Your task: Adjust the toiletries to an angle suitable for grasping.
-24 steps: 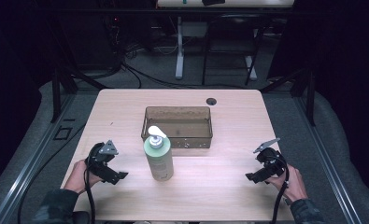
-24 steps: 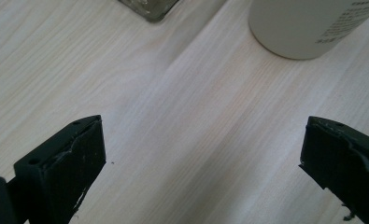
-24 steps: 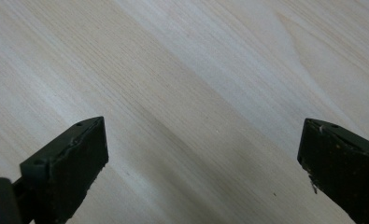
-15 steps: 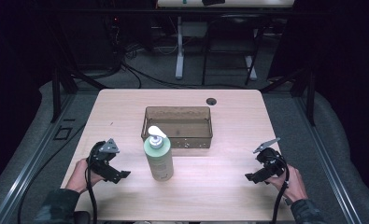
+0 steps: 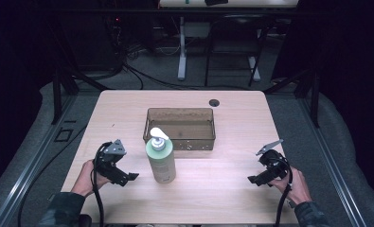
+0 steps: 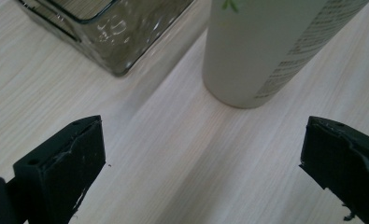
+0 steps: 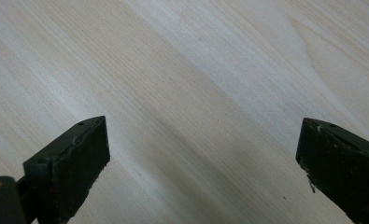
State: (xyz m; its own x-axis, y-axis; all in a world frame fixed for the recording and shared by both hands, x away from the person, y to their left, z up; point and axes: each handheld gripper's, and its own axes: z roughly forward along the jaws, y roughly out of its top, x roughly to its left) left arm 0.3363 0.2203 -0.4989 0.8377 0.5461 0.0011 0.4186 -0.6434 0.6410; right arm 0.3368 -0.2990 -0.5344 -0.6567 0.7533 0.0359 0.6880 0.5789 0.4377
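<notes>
A pale green pump bottle [image 5: 160,156] with a white pump head stands upright on the light wooden table [image 5: 222,194], just in front of a clear smoky plastic bin [image 5: 181,127]. My left gripper [image 5: 126,177] sits low at the table's left, held in a hand, open and pointing toward the bottle a short way off. In the left gripper view the bottle's base [image 6: 261,51] and the bin's corner [image 6: 112,28] lie ahead of the wide-apart jaws, nothing between them. My right gripper [image 5: 254,179] is at the table's right, open over bare wood [image 7: 196,107].
A small dark round hole [image 5: 214,102] marks the table's far side. Beyond the table are desk legs [image 5: 182,52], cables and a dark floor. Metal rails [image 5: 28,161] run along both sides.
Both grippers have barely shifted; the left one has edged slightly. The bottle and bin have not moved.
</notes>
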